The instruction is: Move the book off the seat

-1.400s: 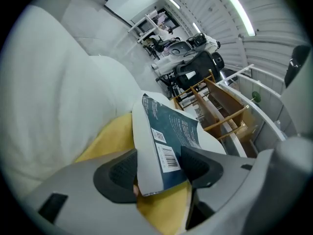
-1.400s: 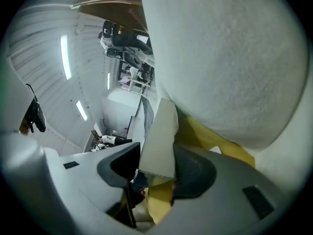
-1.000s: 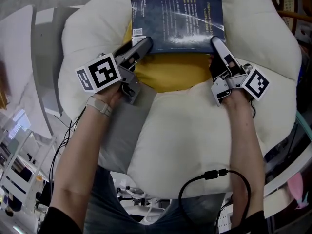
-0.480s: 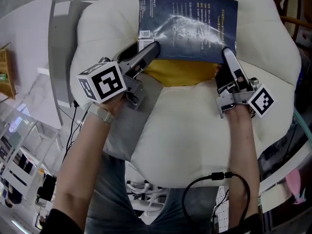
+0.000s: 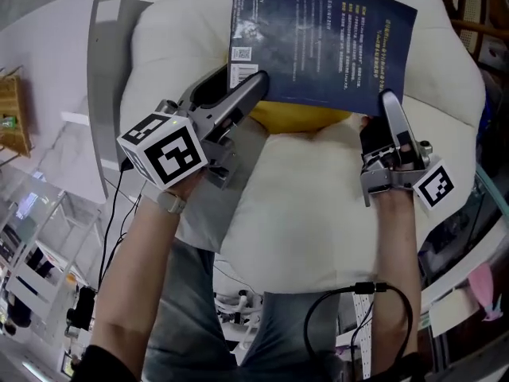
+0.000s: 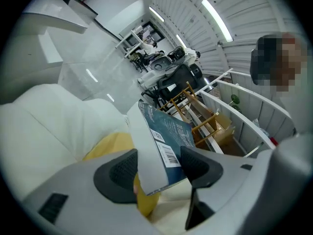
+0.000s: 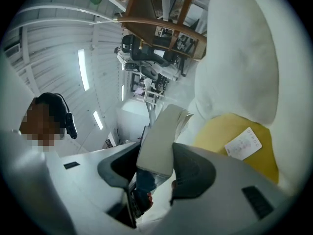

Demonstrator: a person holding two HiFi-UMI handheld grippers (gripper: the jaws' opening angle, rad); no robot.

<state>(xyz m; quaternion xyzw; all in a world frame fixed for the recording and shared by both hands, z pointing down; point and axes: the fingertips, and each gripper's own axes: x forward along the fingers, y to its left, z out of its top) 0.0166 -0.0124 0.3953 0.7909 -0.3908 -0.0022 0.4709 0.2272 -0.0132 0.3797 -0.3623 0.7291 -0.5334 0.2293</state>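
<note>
A dark blue book (image 5: pixel 322 46) with white print and a barcode is held up above the cream seat cushion (image 5: pixel 310 205), tilted toward the seat's back. My left gripper (image 5: pixel 253 86) is shut on its near left corner; in the left gripper view the book (image 6: pixel 161 146) sits clamped between both pads. My right gripper (image 5: pixel 390 106) is shut on the near right corner, and the right gripper view shows the page edge of the book (image 7: pixel 159 141) pinched between its jaws. A yellow pillow (image 5: pixel 298 116) lies on the seat under the book.
The yellow pillow (image 7: pixel 239 146) carries a white label. A grey panel (image 5: pixel 107 78) stands left of the seat. A black cable (image 5: pixel 350 293) loops near my right forearm. Wooden furniture (image 6: pixel 195 111) and shelving stand beyond the seat. A person stands in the background.
Both grippers have lifted the book off the yellow pillow and carried it up and away from me; its near edge has risen and the book has tilted, with the right side lower.
</note>
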